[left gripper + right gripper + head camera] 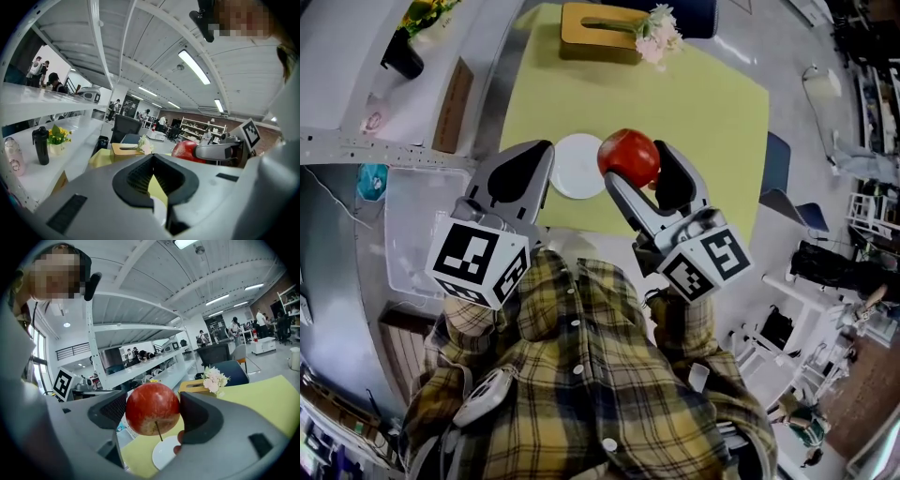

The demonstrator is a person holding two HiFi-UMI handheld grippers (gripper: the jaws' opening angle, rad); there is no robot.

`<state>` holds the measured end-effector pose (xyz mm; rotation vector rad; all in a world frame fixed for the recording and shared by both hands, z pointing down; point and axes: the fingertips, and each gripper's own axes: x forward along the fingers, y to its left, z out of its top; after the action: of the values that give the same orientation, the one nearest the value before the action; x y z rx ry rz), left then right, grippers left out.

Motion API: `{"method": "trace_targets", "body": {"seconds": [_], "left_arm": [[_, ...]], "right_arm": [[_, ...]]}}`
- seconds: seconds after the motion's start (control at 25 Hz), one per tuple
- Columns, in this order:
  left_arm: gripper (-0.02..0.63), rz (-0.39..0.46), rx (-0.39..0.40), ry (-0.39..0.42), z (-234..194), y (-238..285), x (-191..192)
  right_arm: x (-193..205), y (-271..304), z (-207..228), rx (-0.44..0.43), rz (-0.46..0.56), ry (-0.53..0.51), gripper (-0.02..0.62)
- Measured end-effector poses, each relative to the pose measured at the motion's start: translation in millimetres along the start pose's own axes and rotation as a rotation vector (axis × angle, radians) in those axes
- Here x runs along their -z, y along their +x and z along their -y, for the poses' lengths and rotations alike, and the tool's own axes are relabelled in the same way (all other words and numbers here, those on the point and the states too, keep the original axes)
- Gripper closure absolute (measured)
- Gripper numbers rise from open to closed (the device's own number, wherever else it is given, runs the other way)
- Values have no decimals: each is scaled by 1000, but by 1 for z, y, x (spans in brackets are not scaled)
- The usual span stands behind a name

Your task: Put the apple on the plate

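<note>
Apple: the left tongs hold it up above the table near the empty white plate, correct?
No. The right tongs, not the left, hold the apple, as the right gripper view shows. It is up above the table near the empty white plate.

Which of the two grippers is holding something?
The right gripper: its jaws clamp the red apple. The left gripper is shut on nothing.

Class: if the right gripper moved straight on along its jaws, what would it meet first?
Nothing close: the right gripper, shut on the apple, points over the white plate. Farther on, perhaps the wooden tissue box; depth is unclear.
</note>
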<state>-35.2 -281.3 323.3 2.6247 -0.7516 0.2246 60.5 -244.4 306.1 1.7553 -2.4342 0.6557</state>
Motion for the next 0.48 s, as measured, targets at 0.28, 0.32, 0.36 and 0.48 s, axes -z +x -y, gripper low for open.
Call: {"method": "trace_targets", "body": {"seconds": [0.28,0.32,0.36,0.48], "left_arm": [[600,-42,-1,-42,-7,11,28],[600,-44,0,-49,-7,13,31],[600,-47,-1,-54,-8,14,34],[600,-54,-15,-65,-11,18,42]], "right_arm": [[36,23,4,-27,-79,11,245],[41,26,5,-29,-91,7,245],[46,28,5,-32,-102,5,245],[61,34,7,-45,-133,18,245]]}}
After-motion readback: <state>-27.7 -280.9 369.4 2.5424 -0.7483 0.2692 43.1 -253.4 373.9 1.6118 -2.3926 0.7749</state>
